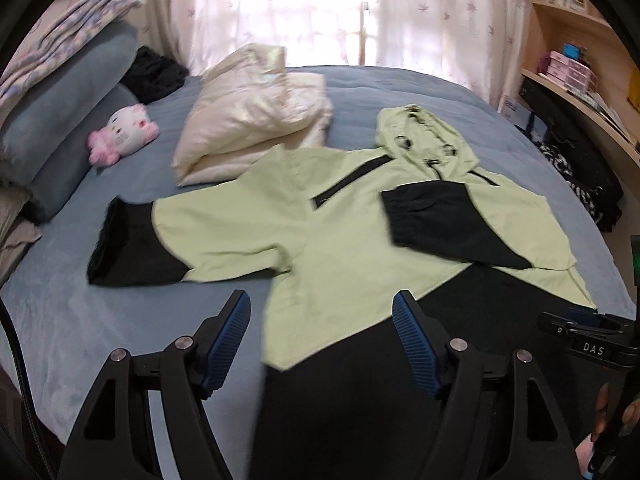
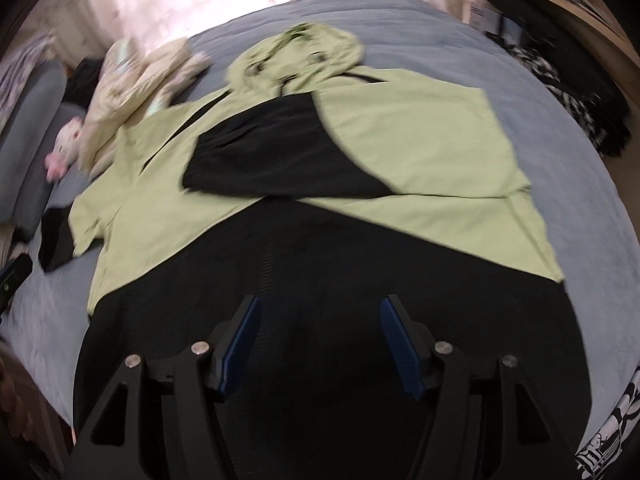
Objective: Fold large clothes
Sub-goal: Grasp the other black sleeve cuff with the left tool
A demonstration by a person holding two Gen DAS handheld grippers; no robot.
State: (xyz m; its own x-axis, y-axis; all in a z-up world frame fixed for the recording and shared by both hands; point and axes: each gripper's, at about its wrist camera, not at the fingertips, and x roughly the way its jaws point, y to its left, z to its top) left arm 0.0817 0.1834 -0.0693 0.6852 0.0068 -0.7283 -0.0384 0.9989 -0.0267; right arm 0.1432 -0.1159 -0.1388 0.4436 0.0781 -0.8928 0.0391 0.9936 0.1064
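Left gripper (image 1: pixel 322 338) has its jaws spread with nothing between the blue ribbed pads, hanging above the jacket's lower left edge. Right gripper (image 2: pixel 318 338) is likewise released and empty, over the jacket's black lower panel (this view is motion-blurred). In the left wrist view the right tool shows at the far right edge, with a black clamp (image 1: pixel 588 336) marked "DAS" in white letters, the only readable writing.

Bed (image 1: pixel 52 320) with a blue-grey cover fills both views. The jacket (image 1: pixel 360 240) lies flat across its middle, front up: pale green upper body, black lower part nearest the cameras, hood (image 1: pixel 424 136) pointing toward the curtained window (image 1: pixel 300 8). One sleeve is folded in over the chest, its black cuff (image 1: pixel 420 220) resting on the green; the other sleeve sticks out sideways, black cuff (image 1: pixel 128 244) on the cover.

Just beyond the jacket, touching its shoulder, sits a folded cream quilt (image 1: pixel 252 120). Grey-blue pillows (image 1: pixel 60 120) stack at the left, a dark garment (image 1: pixel 154 74) behind them. A small pink and white plush toy (image 1: pixel 122 134) lies by the pillows. Wooden shelves (image 1: pixel 580 40) with boxes stand right; labels too small to read.
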